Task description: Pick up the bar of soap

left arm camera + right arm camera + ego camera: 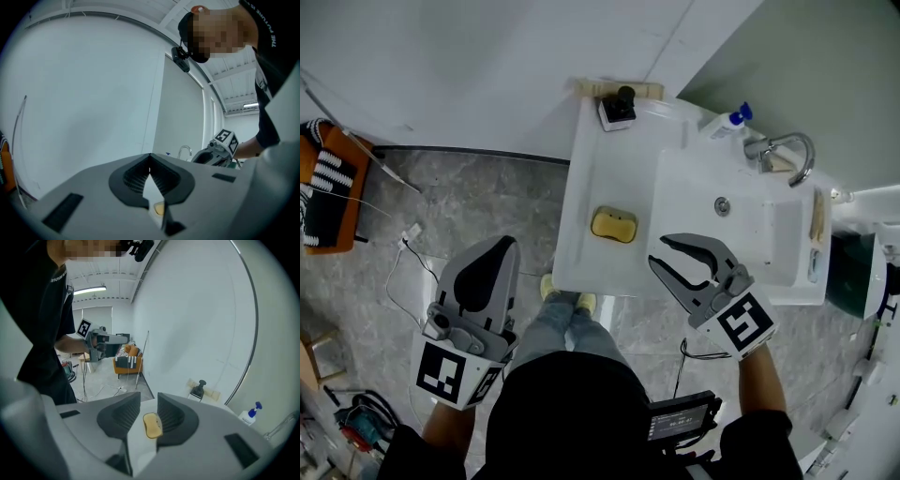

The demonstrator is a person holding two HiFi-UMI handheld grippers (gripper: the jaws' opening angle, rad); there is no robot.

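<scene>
I am holding both arms out low in front of me, the left hand over the grey marbled floor [469, 206] and the right one reaching over the front edge of the white washstand counter [581, 187]. My left gripper [504, 246] is pointing ahead and away from me, short of the counter, with its jaw tips pressed together and nothing between them [150, 157]. My right gripper [661, 253] is hovering at the front left corner of the sunken white basin [769, 234], its jaws spread apart and aiming leftward [149, 397]. The yellow rounded bar of soap [613, 224] is lying flat on the counter, just left of the basin, near those spread tips but clear of them and not touched. In the right gripper view I am seeing it through the gap between the jaws, closer to the right-hand pad [152, 425]; in the left gripper view it is showing low behind the closed jaws [159, 208]. Farther back, a chrome curved tap [787, 150] and a white bottle with a blue nozzle [727, 122] are standing behind the basin.
</scene>
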